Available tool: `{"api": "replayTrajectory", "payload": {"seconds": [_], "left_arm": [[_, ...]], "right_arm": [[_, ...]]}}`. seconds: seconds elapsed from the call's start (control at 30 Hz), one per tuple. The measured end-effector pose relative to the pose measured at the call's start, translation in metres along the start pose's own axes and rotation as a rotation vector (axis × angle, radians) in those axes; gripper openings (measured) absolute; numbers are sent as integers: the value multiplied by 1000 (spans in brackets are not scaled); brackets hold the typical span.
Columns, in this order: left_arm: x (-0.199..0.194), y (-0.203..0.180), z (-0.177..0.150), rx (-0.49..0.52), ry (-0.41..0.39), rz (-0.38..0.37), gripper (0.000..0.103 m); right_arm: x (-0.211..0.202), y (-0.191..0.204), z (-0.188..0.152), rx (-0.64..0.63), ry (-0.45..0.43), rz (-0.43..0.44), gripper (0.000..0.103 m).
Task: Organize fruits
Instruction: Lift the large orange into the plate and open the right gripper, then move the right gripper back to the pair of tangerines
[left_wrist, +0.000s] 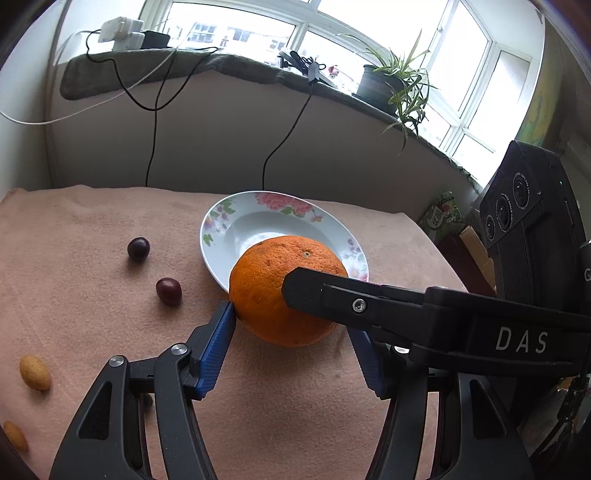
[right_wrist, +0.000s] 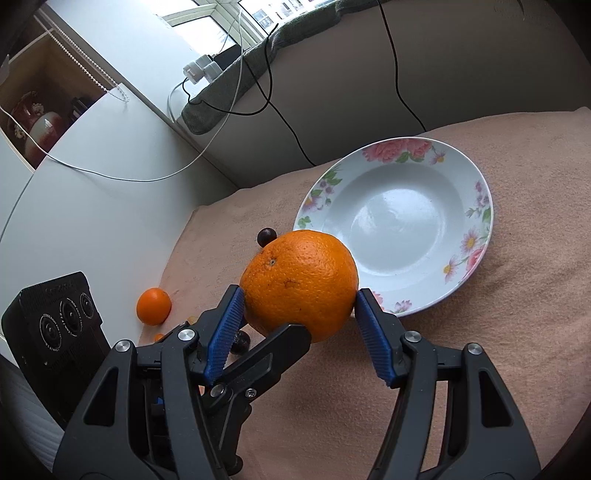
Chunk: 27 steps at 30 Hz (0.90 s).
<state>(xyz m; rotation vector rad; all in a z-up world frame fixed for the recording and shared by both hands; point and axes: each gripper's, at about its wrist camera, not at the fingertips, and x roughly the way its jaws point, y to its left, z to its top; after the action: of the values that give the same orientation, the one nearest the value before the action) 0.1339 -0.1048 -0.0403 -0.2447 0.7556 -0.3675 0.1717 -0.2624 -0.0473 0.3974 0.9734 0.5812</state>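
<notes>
Bright orange skin on the big orange (right_wrist: 301, 284), black grippers with ribbed blue pads (right_wrist: 225, 332) at its sides. Beside the orange, a white plate (right_wrist: 476, 206) rimmed with pink flowers and green leaves. Under it, plain peach-pink cloth (left_wrist: 92, 229) dotted with dark purple-red grapes (left_wrist: 138, 249) and yellow-orange kumquats (left_wrist: 35, 372).

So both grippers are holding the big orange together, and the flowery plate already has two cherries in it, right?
Not quite. Both grippers, left and right, do hold the big orange together, but the flowery plate has nothing in it, as the right wrist view shows. The two cherries lie on the cloth beside it.
</notes>
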Motion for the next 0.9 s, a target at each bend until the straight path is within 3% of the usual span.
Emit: {"api": "replayTrajectory", "payload": {"seconds": [0.43, 0.67, 0.83, 0.9], "left_arm": [[7, -14, 2, 24, 14, -10, 60], [2, -22, 4, 53, -2, -3, 60], [-1, -18, 1, 47, -3, 4, 60], [-3, -16, 0, 46, -5, 9, 60]], "right_arm": [[-7, -17, 6, 42, -13, -23, 65], [-25, -12, 9, 10, -69, -25, 66], [-33, -5, 4, -33, -100, -62, 80], [-36, -4, 2, -49, -108, -74, 80]]}}
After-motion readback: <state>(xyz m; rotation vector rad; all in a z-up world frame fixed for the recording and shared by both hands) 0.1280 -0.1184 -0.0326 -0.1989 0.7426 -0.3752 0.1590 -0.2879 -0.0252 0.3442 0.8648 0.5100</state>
